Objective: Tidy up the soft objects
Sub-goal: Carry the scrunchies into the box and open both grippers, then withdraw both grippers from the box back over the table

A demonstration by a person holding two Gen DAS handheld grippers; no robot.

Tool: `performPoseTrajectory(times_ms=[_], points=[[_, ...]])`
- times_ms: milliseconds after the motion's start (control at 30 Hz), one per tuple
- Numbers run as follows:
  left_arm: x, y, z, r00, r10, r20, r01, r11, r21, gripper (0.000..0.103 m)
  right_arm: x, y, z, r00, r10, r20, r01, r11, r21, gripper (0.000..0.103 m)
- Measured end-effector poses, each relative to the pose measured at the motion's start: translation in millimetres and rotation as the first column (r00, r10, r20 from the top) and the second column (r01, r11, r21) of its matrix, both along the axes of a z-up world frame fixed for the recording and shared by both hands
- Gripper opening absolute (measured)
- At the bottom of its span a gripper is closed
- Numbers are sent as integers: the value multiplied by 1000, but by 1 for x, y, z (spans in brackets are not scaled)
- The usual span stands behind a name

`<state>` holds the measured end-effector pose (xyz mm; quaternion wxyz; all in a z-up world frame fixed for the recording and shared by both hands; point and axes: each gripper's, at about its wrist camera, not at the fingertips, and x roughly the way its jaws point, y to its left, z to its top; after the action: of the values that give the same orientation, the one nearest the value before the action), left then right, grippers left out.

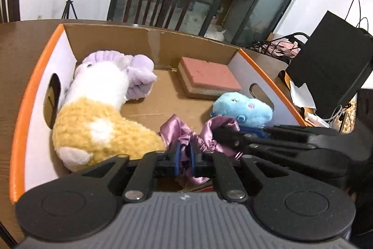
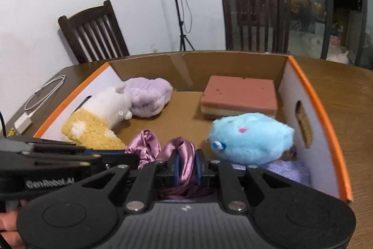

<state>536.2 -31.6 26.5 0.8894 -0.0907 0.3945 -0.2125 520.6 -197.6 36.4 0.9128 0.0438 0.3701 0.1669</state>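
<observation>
Mauve satin scrunchie (image 1: 186,144), inside the orange-rimmed cardboard box (image 2: 312,95), is pinched by both left gripper (image 1: 185,161) and right gripper (image 2: 186,169) jaws. Only the right view shows white cable (image 2: 44,90) on the worktop and "GenRobot.AI" lettering.

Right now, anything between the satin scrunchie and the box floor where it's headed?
Nothing visible. Both the left gripper and right gripper pinch the purple satin scrunchie over bare cardboard in the box, with the alpaca plush left and blue plush right.
</observation>
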Motion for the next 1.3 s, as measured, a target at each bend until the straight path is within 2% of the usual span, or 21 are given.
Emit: performPoseTrajectory(times_ms=[33,67,100,133,167,200,267,333,433,500,633,767,833,967,1100,1233,1267,1300], points=[[-3,1,3,1000,2,6,-2,1000,7,22,0,1,-1,1000,8,5,-8,1000,-7,14],[-6,2,6,1000,1,8,-1,1000,9,37,-2,2,-1,999,7,31,-7,1000,-27,18],[-11,4,12,1000,-14,10,14,1000,8,45,-2,3,-1,999,1,47,0,999,-36,20],[-19,7,20,1000,-9,23,9,1000,12,46,-5,2,0,998,-1,55,3,999,-37,20],[-26,9,28,999,-2,44,1,1000,25,46,-6,1,2,998,-1,57,4,999,-42,25],[-38,12,39,997,9,76,-12,999,37,49,-8,0,7,998,-7,59,10,998,-54,38],[-58,23,64,992,20,126,-24,999,35,53,-20,-5,27,996,-24,81,28,999,-40,49],[-82,31,89,983,35,181,-45,998,51,53,-43,-14,56,990,-29,139,29,1000,0,53],[-126,39,118,961,44,272,-74,992,100,61,-83,-24,101,969,-42,245,48,999,-17,62],[-155,42,129,945,49,324,-97,987,131,74,-113,-32,126,950,-52,307,61,998,-20,71],[-221,47,131,901,48,430,-137,974,179,86,-177,-52,152,918,-52,394,59,998,-8,73],[-287,56,115,881,59,469,-124,986,110,96,-243,-62,139,903,-45,426,42,999,16,82],[-320,63,104,868,64,493,-112,991,70,98,-275,-63,121,904,-12,428,9,1000,10,83],[-367,78,84,854,87,513,-128,991,44,103,-319,-60,79,916,36,399,-27,999,-28,83],[-374,76,68,870,86,486,-146,986,86,103,-348,-49,50,931,24,364,-11,999,-38,83],[-354,71,58,897,62,437,-96,994,56,101,-345,-39,32,951,18,309,-20,1000,1,80],[-344,69,55,902,52,428,-75,996,38,97,-341,-36,29,957,21,289,-23,1000,6,75],[-331,67,51,912,39,408,-52,998,21,88,-336,-35,26,961,19,277,-24,1000,14,63]])
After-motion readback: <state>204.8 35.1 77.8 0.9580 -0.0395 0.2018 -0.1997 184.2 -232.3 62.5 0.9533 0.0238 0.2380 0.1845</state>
